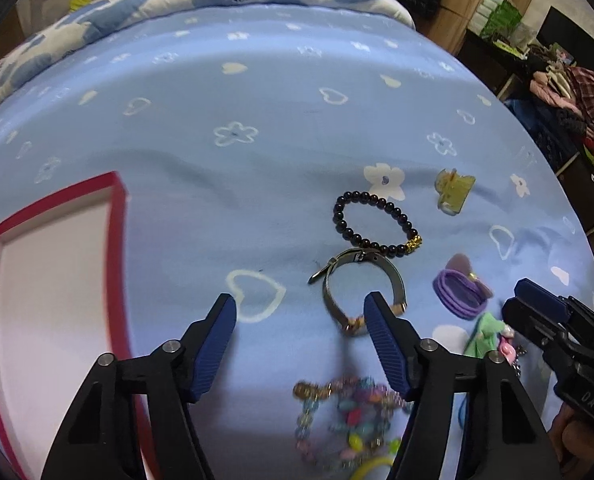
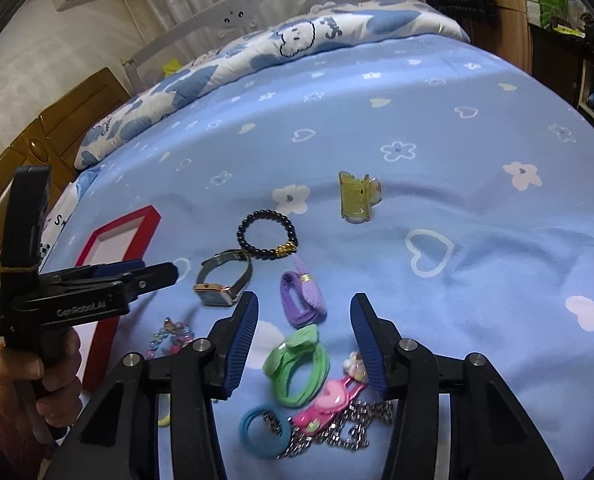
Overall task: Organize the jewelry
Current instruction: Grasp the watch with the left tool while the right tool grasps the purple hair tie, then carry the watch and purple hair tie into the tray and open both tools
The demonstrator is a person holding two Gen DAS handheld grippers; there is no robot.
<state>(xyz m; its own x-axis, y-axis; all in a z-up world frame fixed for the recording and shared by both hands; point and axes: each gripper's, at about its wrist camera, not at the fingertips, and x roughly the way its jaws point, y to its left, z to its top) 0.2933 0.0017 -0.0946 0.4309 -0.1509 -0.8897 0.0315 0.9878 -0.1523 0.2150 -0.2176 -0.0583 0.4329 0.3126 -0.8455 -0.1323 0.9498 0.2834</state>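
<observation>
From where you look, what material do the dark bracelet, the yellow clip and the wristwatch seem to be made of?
Dark bracelet: glossy round beads, perhaps stone or glass, with one gold-coloured charm.
Yellow hair claw clip: translucent, shiny, probably plastic.
Wristwatch: grey band with a dull metallic sheen, likely metal; rose-gold-coloured case edge.

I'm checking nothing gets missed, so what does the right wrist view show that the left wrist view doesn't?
Only the right wrist view shows the blue hair tie, pink hair clip and metal chain clearly.

Only the left wrist view shows most of the red-rimmed box and the colourful bead bracelet plainly.

Both show the watch, dark bead bracelet, yellow claw clip and purple hair tie.
</observation>
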